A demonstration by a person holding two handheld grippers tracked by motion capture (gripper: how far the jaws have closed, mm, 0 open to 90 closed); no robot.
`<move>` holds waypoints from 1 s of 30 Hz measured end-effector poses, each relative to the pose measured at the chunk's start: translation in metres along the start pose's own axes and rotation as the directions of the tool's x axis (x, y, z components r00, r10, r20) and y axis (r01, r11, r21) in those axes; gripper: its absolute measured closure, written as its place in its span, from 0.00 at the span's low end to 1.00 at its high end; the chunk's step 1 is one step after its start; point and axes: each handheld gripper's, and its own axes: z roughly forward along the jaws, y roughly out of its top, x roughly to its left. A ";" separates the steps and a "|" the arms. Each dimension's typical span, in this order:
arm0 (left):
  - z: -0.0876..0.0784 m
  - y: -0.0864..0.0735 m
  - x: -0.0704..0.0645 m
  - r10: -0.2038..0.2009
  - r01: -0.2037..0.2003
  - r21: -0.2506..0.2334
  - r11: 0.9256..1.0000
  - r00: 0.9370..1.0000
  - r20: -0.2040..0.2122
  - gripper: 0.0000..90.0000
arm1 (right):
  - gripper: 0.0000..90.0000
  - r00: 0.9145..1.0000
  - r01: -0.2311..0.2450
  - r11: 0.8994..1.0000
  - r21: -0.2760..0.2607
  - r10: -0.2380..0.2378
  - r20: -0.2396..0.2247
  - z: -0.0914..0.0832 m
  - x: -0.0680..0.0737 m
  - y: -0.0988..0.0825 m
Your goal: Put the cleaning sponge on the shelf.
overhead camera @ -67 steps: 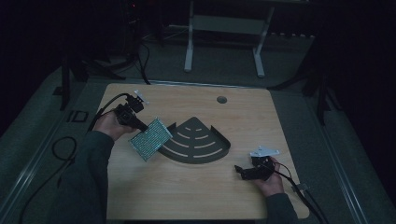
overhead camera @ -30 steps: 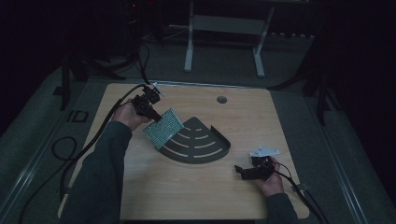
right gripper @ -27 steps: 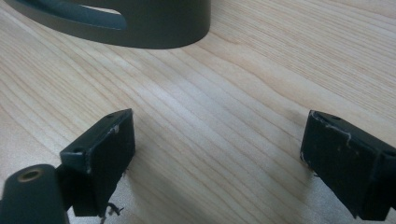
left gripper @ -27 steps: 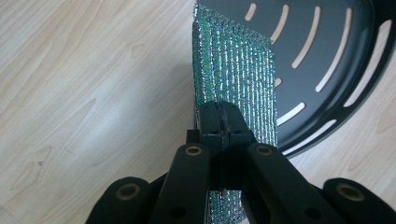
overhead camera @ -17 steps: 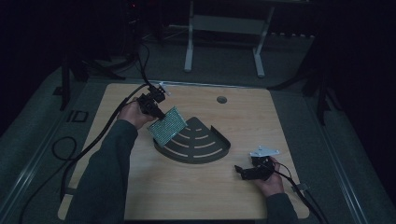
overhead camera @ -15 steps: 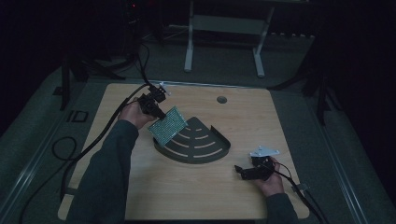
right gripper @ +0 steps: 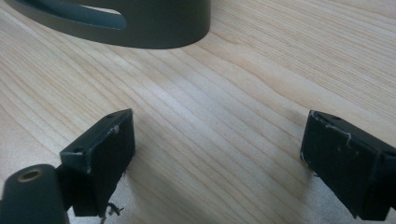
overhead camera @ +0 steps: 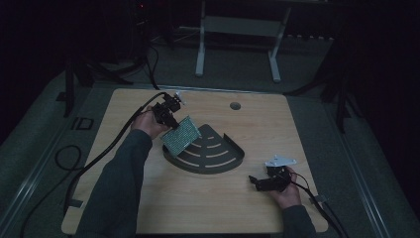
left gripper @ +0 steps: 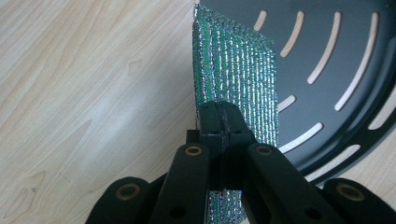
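Note:
A flat green mesh pad with a shiny woven surface hangs tilted over the left corner of a dark fan-shaped slotted rack. My left gripper is shut on the pad's upper edge. In the left gripper view the pad stands edge-on between the closed jaws, with the rack's slotted floor just to the right of it. My right gripper rests low on the table at the front right, open. Bare wood lies between its pads, and the rack's curved wall rises ahead of them.
The wooden table has a round cable hole near its far edge. Cables trail from both grippers, one off the left side, one off the front right. A white desk frame stands on the floor beyond the table.
My left gripper has carried the mesh pad from the table's left side rightward and away from me, to the rack's left corner. The right gripper has stayed in place, open.

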 end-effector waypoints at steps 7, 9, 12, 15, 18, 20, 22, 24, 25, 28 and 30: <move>0.011 0.002 -0.003 0.008 -0.008 0.019 1.000 1.000 -0.005 1.00 | 0.11 1.000 0.000 1.000 0.000 0.000 0.000 0.000 0.000 0.000; 0.012 0.002 -0.004 0.009 -0.009 0.023 1.000 1.000 -0.003 1.00 | 0.11 1.000 0.000 1.000 -0.001 0.000 0.000 0.000 0.000 0.000; 0.016 0.003 -0.006 0.015 -0.015 0.034 0.999 1.000 -0.008 1.00 | 0.11 1.000 0.000 1.000 0.000 0.000 0.000 0.000 0.000 0.000; 0.019 0.003 -0.007 0.025 -0.024 0.045 0.999 1.000 -0.011 1.00 | 0.11 1.000 0.000 1.000 0.000 0.000 0.000 0.000 0.000 0.000; 0.022 0.003 -0.008 0.027 -0.026 0.055 0.998 1.000 -0.016 1.00 | 0.11 1.000 0.000 1.000 0.000 0.000 0.000 0.000 0.000 0.000; 0.023 0.003 -0.008 0.026 -0.024 0.060 0.998 0.999 -0.022 1.00 | 0.11 1.000 -0.001 1.000 0.000 0.001 0.000 0.000 0.000 0.000; 0.025 0.003 -0.009 0.036 -0.034 0.072 0.997 0.999 -0.032 1.00 | 0.11 1.000 -0.001 1.000 0.000 0.001 0.000 0.000 0.000 0.000; 0.027 0.003 -0.011 0.049 -0.046 0.080 0.996 0.998 -0.038 1.00 | 0.11 1.000 0.000 1.000 0.000 0.000 0.000 0.000 0.000 0.000; 0.029 0.003 -0.011 0.055 -0.051 0.086 0.995 0.998 -0.044 1.00 | 0.11 1.000 0.000 1.000 0.000 0.000 0.000 0.000 0.000 0.000; 0.032 0.002 -0.012 0.063 -0.057 0.101 0.993 0.996 -0.057 1.00 | 0.11 1.000 0.000 1.000 0.000 0.000 0.000 0.000 0.000 0.000; 0.033 0.003 -0.012 0.068 -0.062 0.106 0.993 0.996 -0.062 1.00 | 0.11 1.000 0.000 1.000 0.000 0.000 0.000 0.000 0.000 0.000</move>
